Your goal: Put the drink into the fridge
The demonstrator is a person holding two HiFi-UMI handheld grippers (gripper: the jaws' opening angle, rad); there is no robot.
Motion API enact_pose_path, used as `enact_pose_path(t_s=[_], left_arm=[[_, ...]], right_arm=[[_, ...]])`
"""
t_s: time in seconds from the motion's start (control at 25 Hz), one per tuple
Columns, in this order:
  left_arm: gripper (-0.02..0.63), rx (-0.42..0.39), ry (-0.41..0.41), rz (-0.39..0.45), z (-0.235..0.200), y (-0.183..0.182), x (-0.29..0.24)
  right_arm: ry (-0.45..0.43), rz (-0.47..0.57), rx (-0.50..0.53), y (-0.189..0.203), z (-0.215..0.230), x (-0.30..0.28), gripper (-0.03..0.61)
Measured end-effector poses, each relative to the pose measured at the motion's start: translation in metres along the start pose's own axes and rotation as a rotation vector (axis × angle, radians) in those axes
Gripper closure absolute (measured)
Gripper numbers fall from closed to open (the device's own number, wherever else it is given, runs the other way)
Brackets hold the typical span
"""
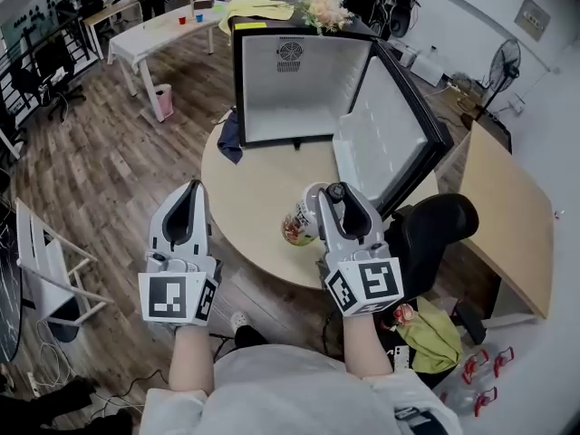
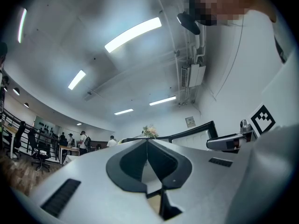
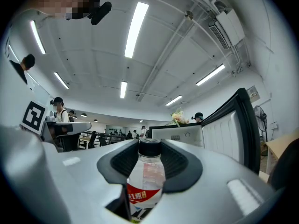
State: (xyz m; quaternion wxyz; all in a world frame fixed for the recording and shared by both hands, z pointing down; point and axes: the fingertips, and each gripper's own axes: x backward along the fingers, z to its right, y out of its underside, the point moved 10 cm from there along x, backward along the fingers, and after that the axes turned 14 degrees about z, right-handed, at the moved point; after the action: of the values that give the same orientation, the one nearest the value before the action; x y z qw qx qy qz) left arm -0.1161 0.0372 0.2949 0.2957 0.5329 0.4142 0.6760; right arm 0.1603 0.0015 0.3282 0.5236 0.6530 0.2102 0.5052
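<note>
Drink (image 1: 299, 220): I see a clear bottle with a dark cap and a red and white label. It is clamped in my right gripper and is outside the fridge, over the table's near right edge, just in front of the open door.
Right gripper (image 1: 332, 194): my right gripper view shows both jaws pressed on the bottle (image 3: 144, 181) from either side, with the cap up near the jaw tips (image 3: 149, 146).
Left gripper (image 1: 192, 188): its jaws are pressed together with nothing between them, as my left gripper view shows (image 2: 147, 143). It hangs off the table's near left edge, above the wooden floor (image 1: 109, 170), well apart from the bottle.
Fridge (image 1: 290, 89): a small black box with a pale inside, standing at the far edge of the table. I see nothing on its bare inner floor.
Door (image 1: 385, 134): swung wide to the right, its white inner lining facing the bottle. It also shows at the right of my right gripper view (image 3: 233, 129).
Table (image 1: 254, 188): round, pale top. A dark cloth (image 1: 231, 139) lies at the fridge's left front corner.
Flowers (image 1: 324, 7): on top of the fridge.
Chair (image 1: 435, 225): black, just beside the table's right edge, below the door.
</note>
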Motion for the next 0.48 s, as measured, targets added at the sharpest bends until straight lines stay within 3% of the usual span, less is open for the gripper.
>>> enact_pose_path(t_s=[0.48], left_arm=[[0.604,0.027,0.046,-0.007,-0.08,0.04,-0.05]], right_arm=[[0.073,-0.005,0.06,0.033,-0.014,-0.071,0.423]])
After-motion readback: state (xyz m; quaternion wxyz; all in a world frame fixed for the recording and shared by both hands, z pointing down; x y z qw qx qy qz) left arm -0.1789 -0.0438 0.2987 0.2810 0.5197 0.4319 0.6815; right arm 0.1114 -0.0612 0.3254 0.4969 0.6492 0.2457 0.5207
